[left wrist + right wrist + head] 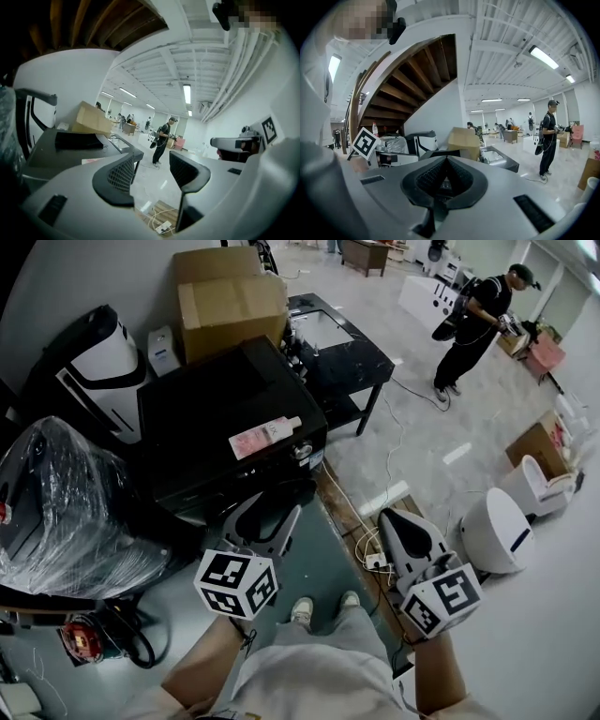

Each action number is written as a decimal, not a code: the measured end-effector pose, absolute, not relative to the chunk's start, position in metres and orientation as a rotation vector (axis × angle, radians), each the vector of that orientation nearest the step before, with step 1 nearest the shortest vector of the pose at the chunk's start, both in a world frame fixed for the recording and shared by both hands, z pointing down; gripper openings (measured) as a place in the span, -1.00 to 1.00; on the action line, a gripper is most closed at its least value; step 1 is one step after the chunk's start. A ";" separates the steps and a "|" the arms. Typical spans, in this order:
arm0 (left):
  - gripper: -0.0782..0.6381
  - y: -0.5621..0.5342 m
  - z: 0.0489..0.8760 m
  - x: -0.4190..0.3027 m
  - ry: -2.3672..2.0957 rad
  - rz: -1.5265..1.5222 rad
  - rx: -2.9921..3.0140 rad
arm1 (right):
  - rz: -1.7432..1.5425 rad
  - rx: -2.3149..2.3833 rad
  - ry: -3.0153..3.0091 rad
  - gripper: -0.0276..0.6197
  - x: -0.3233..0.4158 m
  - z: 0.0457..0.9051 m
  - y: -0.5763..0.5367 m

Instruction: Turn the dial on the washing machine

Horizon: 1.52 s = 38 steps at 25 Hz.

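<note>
The black washing machine [216, 423] stands in front of me in the head view, with a small silvery dial [302, 451] at its front right corner and a pink packet [263, 437] on its lid. My left gripper [267, 514] hovers just below the machine's front edge, short of the dial, open with nothing between its jaws. In the left gripper view [152, 174] only floor shows in the gap, and the machine [61, 150] lies to the left. My right gripper [399, 521] hangs to the right over the floor, shut and empty; in its own view [445, 163] the pads meet.
A cardboard box [230, 298] and a black table [342, 357] stand behind the machine. A plastic-wrapped bundle [66, 512] sits to the left. A power strip with cables [375, 561] lies on the floor by a white round appliance [495, 531]. A person [478, 324] stands far right.
</note>
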<state>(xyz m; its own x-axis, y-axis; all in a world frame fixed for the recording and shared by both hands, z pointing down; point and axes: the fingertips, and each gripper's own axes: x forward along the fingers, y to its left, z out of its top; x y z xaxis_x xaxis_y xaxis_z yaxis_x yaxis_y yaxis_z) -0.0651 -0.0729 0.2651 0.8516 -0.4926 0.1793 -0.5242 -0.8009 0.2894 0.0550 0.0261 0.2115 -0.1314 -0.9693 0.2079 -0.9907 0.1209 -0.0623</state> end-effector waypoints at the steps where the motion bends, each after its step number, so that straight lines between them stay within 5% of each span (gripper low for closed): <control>1: -0.11 -0.079 0.267 -0.059 -0.767 0.090 2.663 | 0.292 1.970 -2.273 -0.83 0.058 0.215 0.017; 18: 0.06 -0.187 0.394 0.041 -1.104 -0.239 2.083 | 0.389 1.540 -2.489 -0.83 0.137 0.300 -0.115; 38: 0.12 -0.263 0.556 0.063 -1.276 -0.721 1.532 | 0.293 1.264 -2.604 -0.83 0.163 0.402 -0.213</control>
<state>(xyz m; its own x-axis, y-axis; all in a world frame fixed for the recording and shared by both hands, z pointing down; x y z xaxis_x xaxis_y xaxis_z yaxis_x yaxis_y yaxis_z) 0.0633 -0.2626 0.5557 0.2729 -0.9518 0.1396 -0.3716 0.0296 0.9279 0.1627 -0.2128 0.4020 -0.6006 -0.7441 0.2927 -0.7905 0.6075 -0.0776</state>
